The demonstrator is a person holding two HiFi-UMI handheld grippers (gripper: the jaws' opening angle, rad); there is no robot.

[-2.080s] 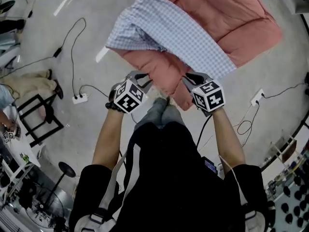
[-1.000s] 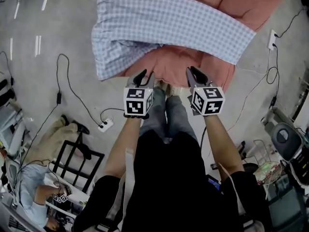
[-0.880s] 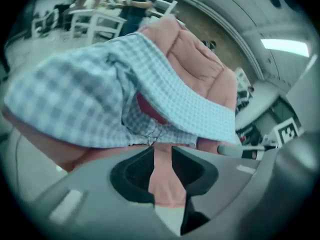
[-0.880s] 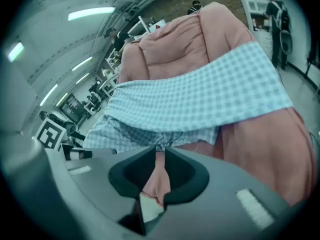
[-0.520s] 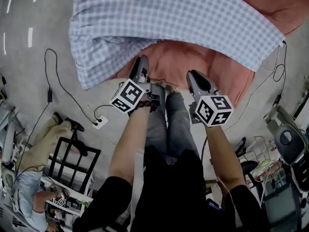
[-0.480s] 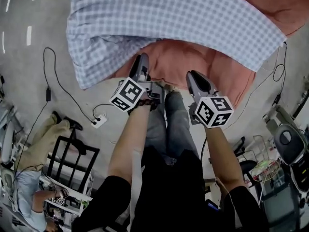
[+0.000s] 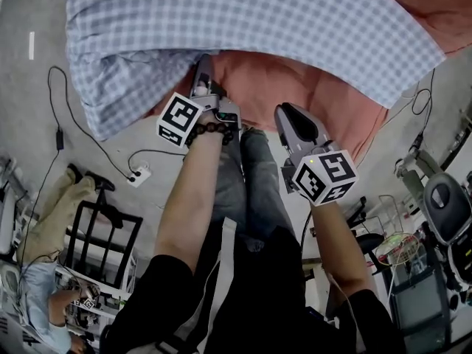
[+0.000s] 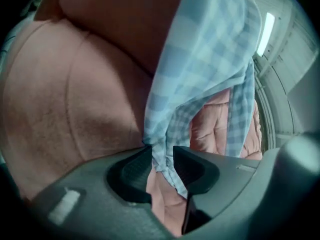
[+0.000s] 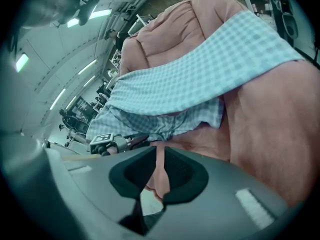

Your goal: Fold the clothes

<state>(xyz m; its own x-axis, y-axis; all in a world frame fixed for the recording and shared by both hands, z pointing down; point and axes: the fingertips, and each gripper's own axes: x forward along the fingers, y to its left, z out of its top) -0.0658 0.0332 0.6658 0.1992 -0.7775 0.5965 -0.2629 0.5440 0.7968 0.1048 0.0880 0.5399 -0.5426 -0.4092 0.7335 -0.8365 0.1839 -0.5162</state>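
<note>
A pink padded garment (image 7: 310, 94) hangs in front of me, with a blue checked shirt (image 7: 243, 13) draped across it. In the head view my left gripper (image 7: 200, 71) sits at the shirt's lower edge, its marker cube rolled to the left. In the left gripper view the left gripper (image 8: 161, 151) is shut on a fold of the checked shirt (image 8: 200, 69), with pink fabric (image 8: 75, 99) in the same pinch. My right gripper (image 7: 285, 110) holds the pink garment's lower edge; in the right gripper view the right gripper (image 9: 160, 156) is shut on a thin pink fold (image 9: 161, 176).
On the grey floor lie a white power strip (image 7: 137, 174) and black cables (image 7: 55, 116). A black frame stool (image 7: 103, 234) stands at the left, with a seated person (image 7: 44, 304) below it. A chair (image 7: 446, 205) and equipment crowd the right edge. The wearer's legs (image 7: 247, 183) are under the grippers.
Both grippers have sunk with the cloth still in them. The left gripper rolled over to the left. The checked shirt and pink garment now fill more of the top of the head view.
</note>
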